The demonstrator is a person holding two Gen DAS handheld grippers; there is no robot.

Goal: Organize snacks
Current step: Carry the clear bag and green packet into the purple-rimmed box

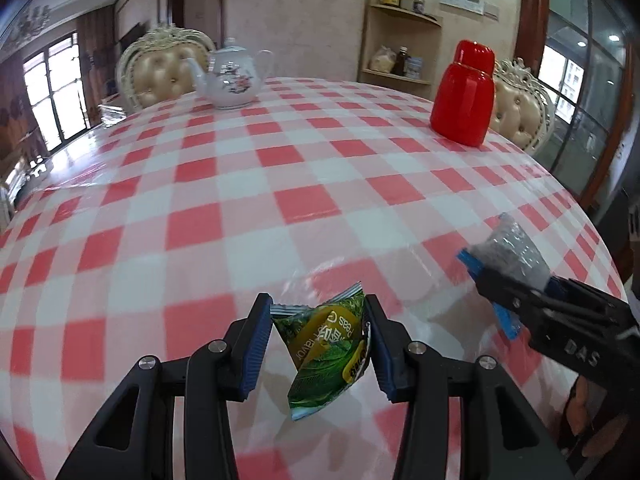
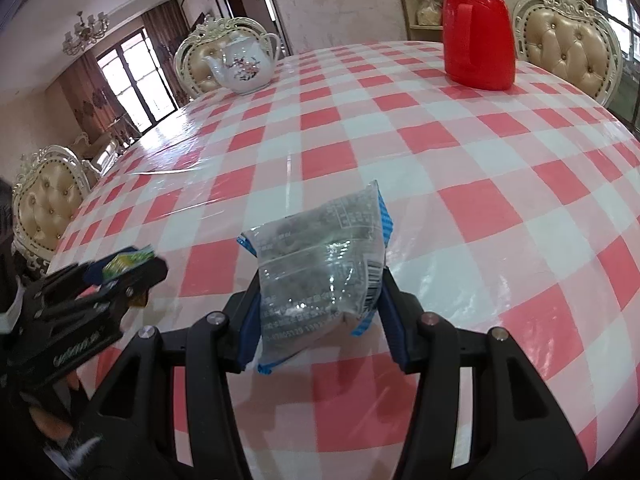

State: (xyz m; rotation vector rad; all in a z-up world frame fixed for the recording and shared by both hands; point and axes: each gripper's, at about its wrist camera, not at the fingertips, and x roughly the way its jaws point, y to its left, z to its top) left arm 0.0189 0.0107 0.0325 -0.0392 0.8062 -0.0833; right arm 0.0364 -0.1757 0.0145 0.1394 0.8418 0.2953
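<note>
Print on clear snack bag point(image 2: 320, 276) illegible, blurred

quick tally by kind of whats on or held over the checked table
snack packets: 2, green pea packet in left gripper, clear grey packet in right gripper
teapot: 1
red flask: 1
total: 4

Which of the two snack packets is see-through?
The packet in the right tongs: clear film with blue edges, dark contents showing. The left tongs hold an opaque green packet.
</note>
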